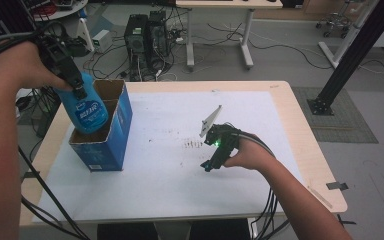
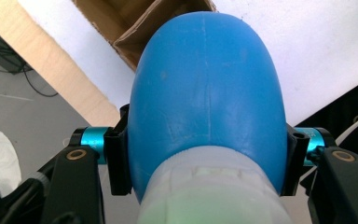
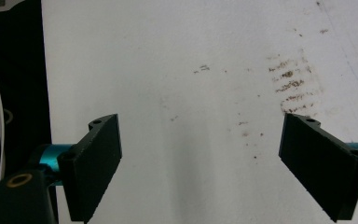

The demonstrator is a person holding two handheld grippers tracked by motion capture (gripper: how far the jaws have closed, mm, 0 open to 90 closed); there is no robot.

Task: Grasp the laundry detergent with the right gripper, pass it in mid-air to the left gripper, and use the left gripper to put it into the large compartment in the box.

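At the upper left of the high view, the left hand-held gripper (image 1: 81, 92) is clamped on the neck end of a blue bottle (image 1: 87, 111), whose body hangs down into the open top of a blue box (image 1: 121, 120) standing at the left of the tabletop (image 1: 290, 125). In the left gripper view the jaws press both sides of the bottle (image 2: 205, 88) just above its pale cap. The step looks like lowering the bottle into the box. To do it well, keep the bottle upright, centre it in the compartment clear of the cardboard divider, and release only once it rests. The right hand-held gripper (image 1: 211, 162), jaws wide apart and empty, rests mid-frame on the white sheet (image 1: 160, 170), near brown smudges (image 3: 291, 84).
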